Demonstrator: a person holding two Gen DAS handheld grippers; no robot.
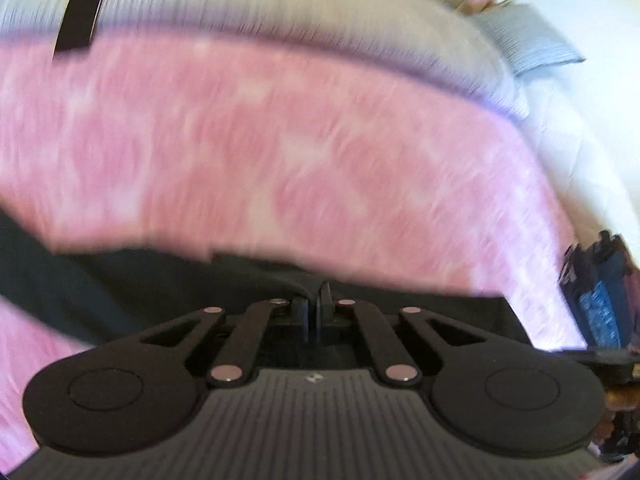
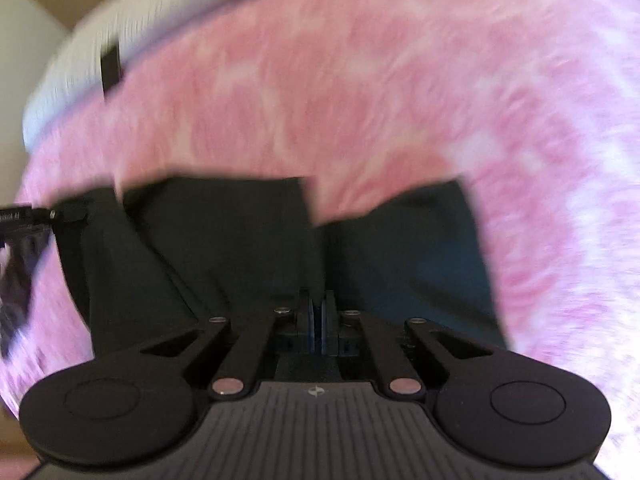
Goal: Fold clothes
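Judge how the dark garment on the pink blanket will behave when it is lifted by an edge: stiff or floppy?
Probably floppy: the dark garment lies in soft folds and creases on the pink blanket, so lifted by an edge it would likely drape and sag. It looks like thin cloth, so likely light. It may drag on the fuzzy-looking blanket rather than slide freely, though the blur limits certainty.

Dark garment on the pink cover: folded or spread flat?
Partly folded: in the right wrist view the dark garment lies on the pink cover with overlapping layers and creases. Blur hides how finished the fold is.
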